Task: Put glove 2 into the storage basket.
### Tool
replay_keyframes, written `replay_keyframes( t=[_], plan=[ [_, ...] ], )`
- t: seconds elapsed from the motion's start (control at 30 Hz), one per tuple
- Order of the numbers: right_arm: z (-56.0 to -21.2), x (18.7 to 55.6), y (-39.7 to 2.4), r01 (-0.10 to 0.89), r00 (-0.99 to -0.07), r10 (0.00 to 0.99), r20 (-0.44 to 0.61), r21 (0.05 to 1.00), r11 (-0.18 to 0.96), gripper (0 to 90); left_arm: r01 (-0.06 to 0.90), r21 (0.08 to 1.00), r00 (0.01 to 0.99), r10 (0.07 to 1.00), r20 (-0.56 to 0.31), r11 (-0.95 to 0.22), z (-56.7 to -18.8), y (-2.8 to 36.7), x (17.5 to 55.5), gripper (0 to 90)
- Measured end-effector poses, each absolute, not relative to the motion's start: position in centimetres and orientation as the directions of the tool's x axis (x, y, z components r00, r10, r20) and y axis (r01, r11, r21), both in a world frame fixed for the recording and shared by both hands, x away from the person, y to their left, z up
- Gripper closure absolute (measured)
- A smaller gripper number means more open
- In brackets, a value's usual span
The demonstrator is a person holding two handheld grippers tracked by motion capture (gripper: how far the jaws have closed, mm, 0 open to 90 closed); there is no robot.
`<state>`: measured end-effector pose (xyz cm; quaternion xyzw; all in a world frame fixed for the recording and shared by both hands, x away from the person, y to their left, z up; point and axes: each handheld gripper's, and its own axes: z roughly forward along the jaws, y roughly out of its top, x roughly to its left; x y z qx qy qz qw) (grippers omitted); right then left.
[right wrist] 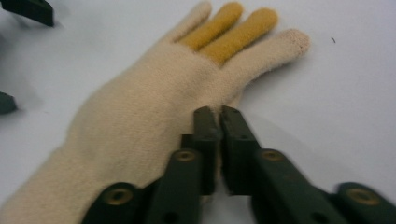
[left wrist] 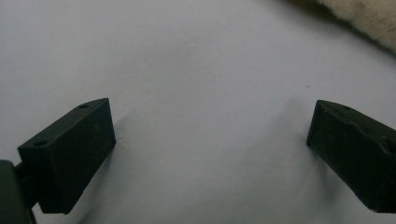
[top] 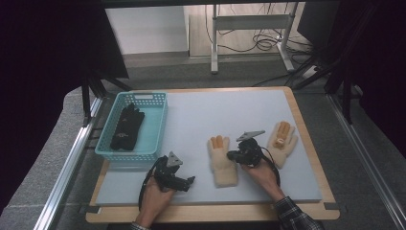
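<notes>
1. The left tongs (top: 190, 182) are held spread and empty over the worktop (top: 201, 115), near its front edge.
2. The right tongs (right wrist: 219, 122) are pressed together, pinching the edge of the near glove (right wrist: 140, 116).
3. That cream glove (top: 221, 160), with two yellow fingers, is laid flat at the middle of the worktop.
4. A matching glove (top: 282, 139) is seen farther right.
5. At the far left, a black glove (top: 127, 127) is kept in a blue basket (top: 155, 129).

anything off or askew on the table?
Nothing damaged or spilled. The two cream gloves lie apart and angled differently; black gloves sit in the blue basket. The right hand-held gripper pinches the nearer glove's edge.
</notes>
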<state>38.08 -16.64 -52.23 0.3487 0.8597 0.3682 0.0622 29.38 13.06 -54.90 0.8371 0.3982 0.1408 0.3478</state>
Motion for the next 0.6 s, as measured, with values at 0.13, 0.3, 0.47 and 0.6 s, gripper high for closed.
replay_keyframes(
  t=[0.13,0.3,0.47,0.6],
  plan=[
    [-50.6,37.0,-17.1,0.520,-0.742,0.662,0.107,0.716,0.466,86.1,0.569,0.694,0.643,0.764,-0.041,-0.441,-54.9,13.1,29.4,1.3],
    [-49.5,36.2,-18.7,0.517,-0.720,0.686,0.104,0.740,0.430,71.1,0.568,0.694,0.644,0.764,-0.041,-0.442,-54.9,13.1,29.4,1.3],
    [-49.9,36.8,-20.0,0.526,-0.701,0.707,0.093,0.736,0.425,61.8,0.569,0.694,0.644,0.764,-0.041,-0.442,-54.9,13.1,29.4,1.3],
    [-49.3,37.1,-21.7,0.518,-0.684,0.727,0.064,0.744,0.422,59.6,0.569,0.694,0.644,0.764,-0.041,-0.442,-54.9,13.1,29.4,1.3]
  ],
)
